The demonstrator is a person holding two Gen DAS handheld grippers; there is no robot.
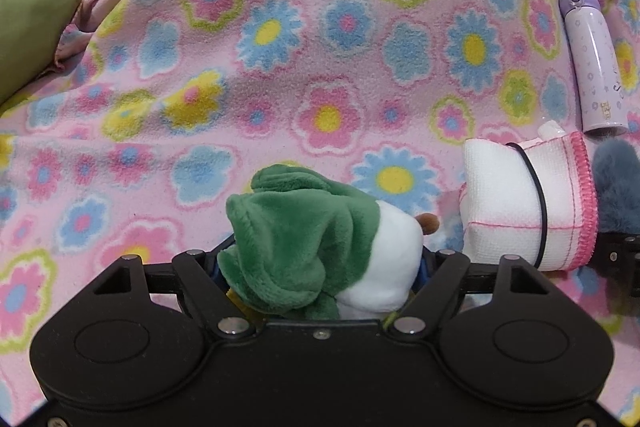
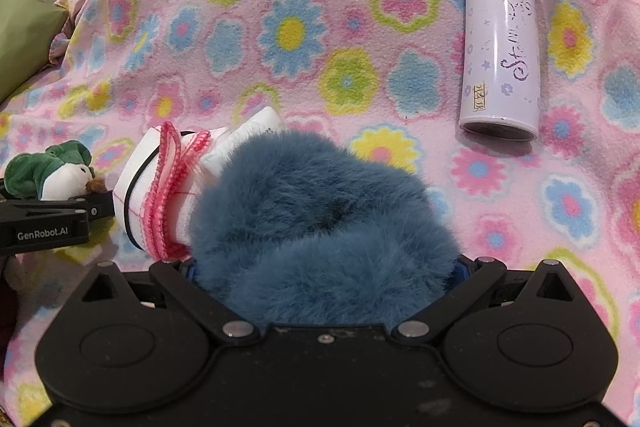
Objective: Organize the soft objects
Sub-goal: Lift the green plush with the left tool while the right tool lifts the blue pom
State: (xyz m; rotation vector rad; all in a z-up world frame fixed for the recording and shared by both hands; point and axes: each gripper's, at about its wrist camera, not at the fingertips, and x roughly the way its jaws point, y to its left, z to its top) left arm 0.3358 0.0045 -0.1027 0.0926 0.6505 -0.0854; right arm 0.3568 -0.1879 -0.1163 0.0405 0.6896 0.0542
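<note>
My left gripper (image 1: 320, 263) is shut on a green and white plush toy (image 1: 316, 247), held low over the flowered blanket (image 1: 280, 47). The toy also shows at the left of the right wrist view (image 2: 52, 175). My right gripper (image 2: 324, 267) is shut on a fluffy blue plush item (image 2: 320, 227). A rolled white cloth with pink stitched edging and a black band (image 1: 528, 203) lies between the two grippers, touching the blue plush in the right wrist view (image 2: 160, 187). The fingertips of both grippers are hidden by the toys.
A lilac drink bottle (image 2: 500, 43) lies on the blanket at the far right, also seen in the left wrist view (image 1: 592, 63). A green cushion (image 1: 28, 27) sits at the far left edge. A beige wall runs behind the blanket.
</note>
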